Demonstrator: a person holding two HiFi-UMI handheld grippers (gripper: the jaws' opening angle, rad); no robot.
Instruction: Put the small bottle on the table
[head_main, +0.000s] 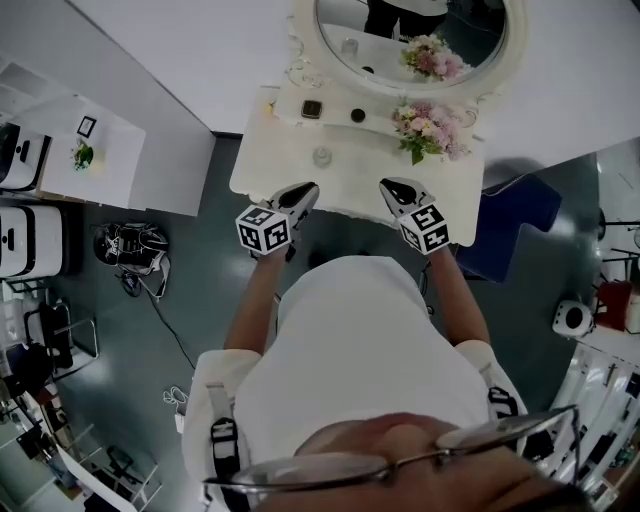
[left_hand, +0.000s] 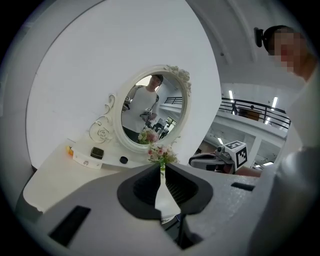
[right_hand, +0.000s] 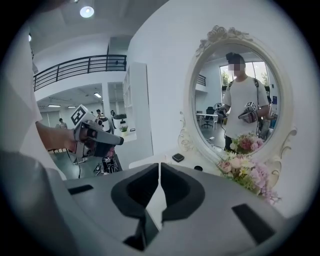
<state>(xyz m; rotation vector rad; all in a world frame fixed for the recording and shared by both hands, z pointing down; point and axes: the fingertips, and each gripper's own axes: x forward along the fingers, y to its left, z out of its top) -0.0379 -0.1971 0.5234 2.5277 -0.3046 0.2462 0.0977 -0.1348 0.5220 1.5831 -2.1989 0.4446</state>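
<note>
A small clear bottle (head_main: 322, 156) stands on the white dressing table (head_main: 255, 175), a little beyond my left gripper (head_main: 306, 190). In the left gripper view, that gripper (left_hand: 161, 168) has its jaws together with nothing between them, and they hide the bottle. My right gripper (head_main: 390, 187) hovers over the table's front edge, below the pink flowers (head_main: 430, 128). Its jaws (right_hand: 159, 164) are also shut and empty. Each gripper shows in the other's view: the right gripper (left_hand: 197, 161) and the left gripper (right_hand: 112, 141).
An oval mirror (head_main: 420, 30) stands at the back of the table, above a low shelf holding a black square box (head_main: 312, 108) and a black round lid (head_main: 358, 114). A dark blue seat (head_main: 510, 230) is to the right. Cables and gear (head_main: 130, 245) lie on the floor to the left.
</note>
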